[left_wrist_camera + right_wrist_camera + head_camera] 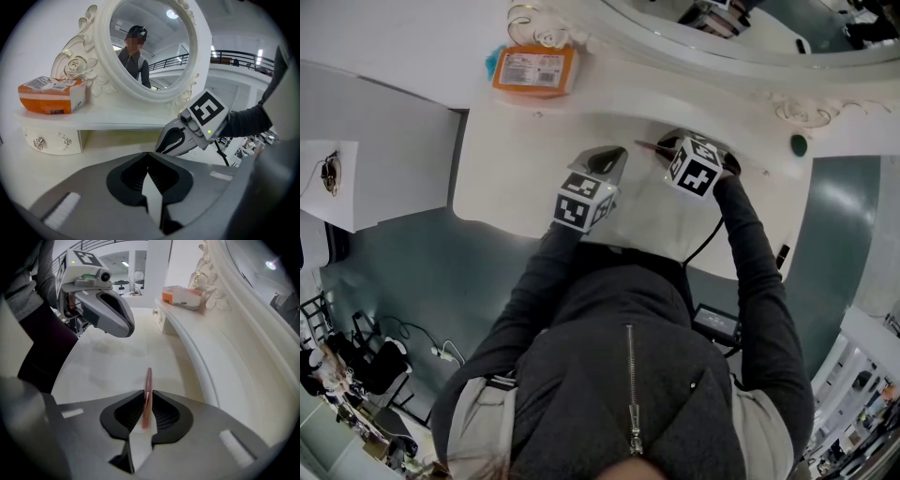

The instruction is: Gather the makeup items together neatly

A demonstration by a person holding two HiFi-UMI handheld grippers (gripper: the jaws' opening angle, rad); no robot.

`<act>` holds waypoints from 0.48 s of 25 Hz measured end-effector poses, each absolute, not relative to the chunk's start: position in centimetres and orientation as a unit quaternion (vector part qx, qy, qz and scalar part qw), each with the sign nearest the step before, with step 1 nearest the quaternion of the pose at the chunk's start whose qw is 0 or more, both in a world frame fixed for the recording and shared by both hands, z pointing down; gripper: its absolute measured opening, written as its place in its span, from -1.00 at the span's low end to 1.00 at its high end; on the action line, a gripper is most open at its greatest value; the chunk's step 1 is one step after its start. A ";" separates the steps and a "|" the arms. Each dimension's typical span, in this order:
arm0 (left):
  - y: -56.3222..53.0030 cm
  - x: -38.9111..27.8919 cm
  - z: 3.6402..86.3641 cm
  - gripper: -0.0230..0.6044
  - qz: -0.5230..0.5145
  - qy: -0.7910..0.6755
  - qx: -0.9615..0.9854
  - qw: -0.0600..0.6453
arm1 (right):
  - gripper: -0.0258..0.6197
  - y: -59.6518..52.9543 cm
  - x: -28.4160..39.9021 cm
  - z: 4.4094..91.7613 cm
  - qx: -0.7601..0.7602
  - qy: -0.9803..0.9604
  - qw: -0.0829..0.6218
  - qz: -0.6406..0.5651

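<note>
Nearest is the person's dark zipped jacket (628, 375), both sleeves reaching forward over the white dressing table (516, 178) towards the raised shelf (117, 119) that runs along its back. The left gripper (149, 153) hangs over the tabletop short of the shelf, angled gently down. Its jaws are closed tip to tip with nothing between them, only bare white surface showing through the wedge behind the tips. The right gripper (146, 399) is a little closer to the shelf than the left one and just beside it, pointing steeply down. Its jaws are pressed onto a thin pink makeup pencil (148, 378). The pencil stands between the pads and pokes out past the tips towards the tabletop in front of the shelf; whether its far end touches the surface cannot be told. A dark cable (708, 239) trails back from this gripper along the sleeve. Under the shelf's left end sits a small white drawer (40, 140) with a pale knob. On top of the shelf, at that same end, lies an orange-and-white packet (51, 96), flat and well apart from both grippers. Directly behind the shelf rises the oval mirror (150, 47) in its carved white frame, the packet resting against the frame's scrollwork.
</note>
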State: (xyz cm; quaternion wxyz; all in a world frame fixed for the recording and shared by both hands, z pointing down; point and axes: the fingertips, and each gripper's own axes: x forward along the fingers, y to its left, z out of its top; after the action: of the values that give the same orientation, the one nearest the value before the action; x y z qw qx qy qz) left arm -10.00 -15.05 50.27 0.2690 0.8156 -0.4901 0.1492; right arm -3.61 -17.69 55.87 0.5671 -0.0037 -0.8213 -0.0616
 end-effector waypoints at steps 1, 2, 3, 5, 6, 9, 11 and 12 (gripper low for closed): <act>-15.0 -10.0 50.3 -0.89 0.149 -0.490 0.816 0.269 | -0.74 -17.7 -3.6 55.9 -0.005 -0.821 0.568 -0.062; -15.0 -9.9 50.3 -0.89 0.149 -0.490 0.816 0.269 | -0.74 -17.6 -3.5 55.9 -0.006 -0.820 0.569 -0.064; -15.0 -9.9 50.3 -0.89 0.149 -0.489 0.816 0.269 | -0.74 -17.5 -3.4 55.9 -0.007 -0.818 0.572 -0.065; -14.9 -9.9 50.2 -0.89 0.148 -0.490 0.816 0.268 | -0.74 -17.4 -3.1 55.8 -0.009 -0.815 0.575 -0.069; -14.9 -9.9 50.2 -0.89 0.148 -0.490 0.816 0.268 | -0.74 -17.3 -3.0 55.8 -0.009 -0.814 0.576 -0.070; -14.8 -9.9 50.1 -0.89 0.149 -0.489 0.817 0.266 | -0.74 -17.2 -2.5 55.7 -0.007 -0.812 0.579 -0.074; -14.7 -9.7 50.2 -0.89 0.150 -0.487 0.819 0.265 | -0.74 -17.1 -2.2 55.6 -0.004 -0.811 0.580 -0.076; -14.6 -9.6 50.2 -0.89 0.150 -0.486 0.819 0.265 | -0.74 -17.1 -1.9 55.5 -0.002 -0.811 0.580 -0.076</act>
State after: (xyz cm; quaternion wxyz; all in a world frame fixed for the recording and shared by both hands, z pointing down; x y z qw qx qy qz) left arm -9.59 -14.62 50.15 0.2646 0.8195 -0.4857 0.1502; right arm -1.94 -17.11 55.53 0.5801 -0.0015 -0.8110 -0.0759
